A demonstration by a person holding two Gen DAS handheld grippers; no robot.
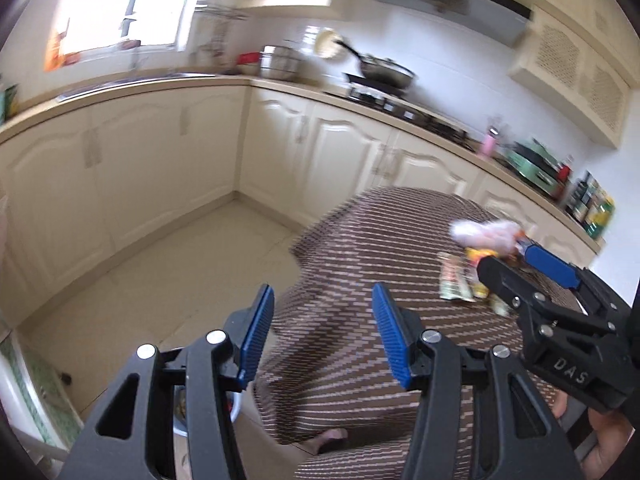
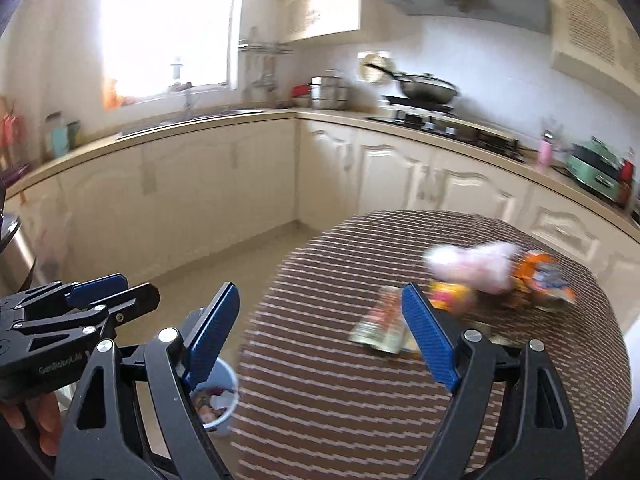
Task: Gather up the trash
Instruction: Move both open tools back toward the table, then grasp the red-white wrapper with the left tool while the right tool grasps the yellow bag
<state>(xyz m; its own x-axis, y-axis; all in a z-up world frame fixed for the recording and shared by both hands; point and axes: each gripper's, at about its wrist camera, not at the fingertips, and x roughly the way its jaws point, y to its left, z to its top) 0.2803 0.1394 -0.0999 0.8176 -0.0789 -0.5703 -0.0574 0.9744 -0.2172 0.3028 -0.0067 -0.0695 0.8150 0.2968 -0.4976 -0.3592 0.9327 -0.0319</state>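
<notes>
The kitchen's cream cabinets [image 2: 248,184] wrap round two walls behind a round surface [image 2: 360,400] covered in a brown striped cloth, and that surface is the landmark here. On the counter beyond the surface sits a stove with a dark wok [image 2: 428,88]; further along the same counter, to the surface's right, stands a green appliance [image 2: 596,168]. On the floor just left of the surface, low by its edge, stands a pale bin [image 2: 218,400] with scraps already inside. The trash still lies on the surface's far right part: a pink-white crumpled wad [image 2: 472,264], an orange wrapper [image 2: 544,280] touching it on the right, a yellow wrapper [image 2: 452,296] just in front of it, and a flat printed packet [image 2: 380,320] nearer the middle; blur hides their finer detail. The left tongs [image 1: 323,332] hang over the surface's left edge with their blue pads apart and nothing between them. The right tongs [image 2: 326,332] hang over the surface, spread wide with nothing between them, the right pad overlapping the flat packet in the right wrist view. A hand [image 2: 36,420] grips the left tool's handle.
</notes>
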